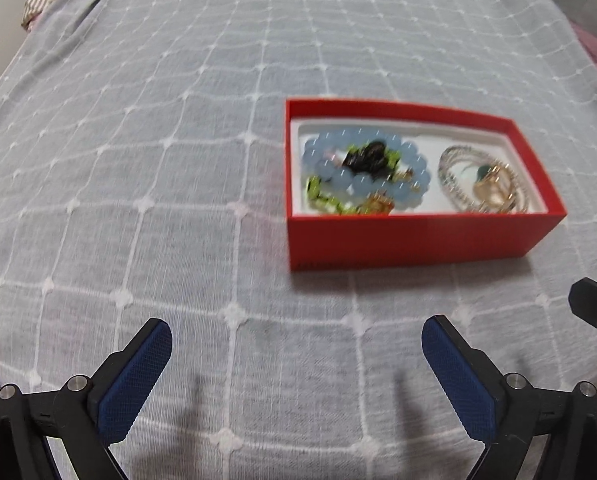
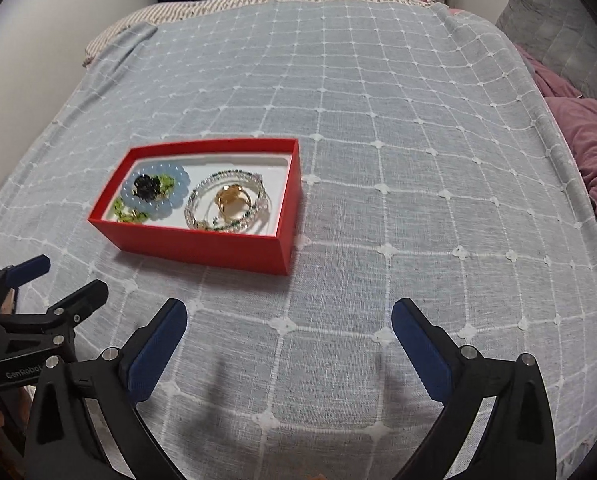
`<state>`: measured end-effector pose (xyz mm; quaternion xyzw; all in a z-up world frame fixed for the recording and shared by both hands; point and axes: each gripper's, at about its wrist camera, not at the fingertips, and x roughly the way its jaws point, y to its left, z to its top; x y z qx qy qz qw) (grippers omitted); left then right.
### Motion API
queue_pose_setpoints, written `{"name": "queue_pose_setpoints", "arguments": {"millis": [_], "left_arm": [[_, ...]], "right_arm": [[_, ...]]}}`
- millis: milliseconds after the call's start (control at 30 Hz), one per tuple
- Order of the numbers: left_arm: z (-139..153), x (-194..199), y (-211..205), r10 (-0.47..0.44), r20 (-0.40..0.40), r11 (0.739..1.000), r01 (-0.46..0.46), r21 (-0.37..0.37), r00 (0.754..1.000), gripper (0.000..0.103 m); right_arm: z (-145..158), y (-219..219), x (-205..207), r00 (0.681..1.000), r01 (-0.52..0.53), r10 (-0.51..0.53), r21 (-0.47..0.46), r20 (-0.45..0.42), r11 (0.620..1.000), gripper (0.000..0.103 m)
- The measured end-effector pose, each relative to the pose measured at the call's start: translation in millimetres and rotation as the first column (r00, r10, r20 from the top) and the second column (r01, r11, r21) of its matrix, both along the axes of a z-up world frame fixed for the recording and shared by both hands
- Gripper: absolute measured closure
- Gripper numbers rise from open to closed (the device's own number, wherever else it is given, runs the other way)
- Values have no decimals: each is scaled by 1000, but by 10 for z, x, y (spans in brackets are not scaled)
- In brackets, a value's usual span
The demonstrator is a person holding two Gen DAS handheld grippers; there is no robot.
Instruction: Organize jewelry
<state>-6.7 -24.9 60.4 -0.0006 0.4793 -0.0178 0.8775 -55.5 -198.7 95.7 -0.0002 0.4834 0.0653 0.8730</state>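
A red box sits open on a bed spread with a grey-blue cover stitched in a white grid. Seen from the right wrist camera, the box lies left of centre, its long side running left to right, with a white liner inside.

In the left part of the box lies a pale blue bead bracelet, a dark, almost black piece resting inside its ring, and a strand of bright green beads partly under it toward the near-left corner. In the right part, a clear beaded strand coils in loops around a gold-coloured ring. The left wrist view is motion-blurred, so the small gold bit by the green beads there cannot be told apart with any certainty.

The right gripper hovers over the cover, near the box and to its right, its blue-padded fingers spread wide with nothing between them. The left gripper is likewise spread and empty, low over the cover with the box ahead and to its right; in the right wrist view it shows at the near-left edge.

A striped sheet shows at the far edge of the bed, and a pink blanket lies along the right side.
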Motion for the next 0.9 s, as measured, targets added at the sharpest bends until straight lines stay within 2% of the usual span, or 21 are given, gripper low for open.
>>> {"name": "queue_pose_setpoints", "arguments": {"millis": [333, 900], "left_arm": [[-106, -12, 10, 44, -50, 999, -44, 9, 998, 1], [-110, 12, -37, 32, -53, 999, -30, 30, 998, 1]], "right_arm": [[-186, 107, 22, 998, -19, 16, -65, -60, 998, 0], [-273, 154, 37, 996, -31, 25, -72, -82, 997, 0]]}}
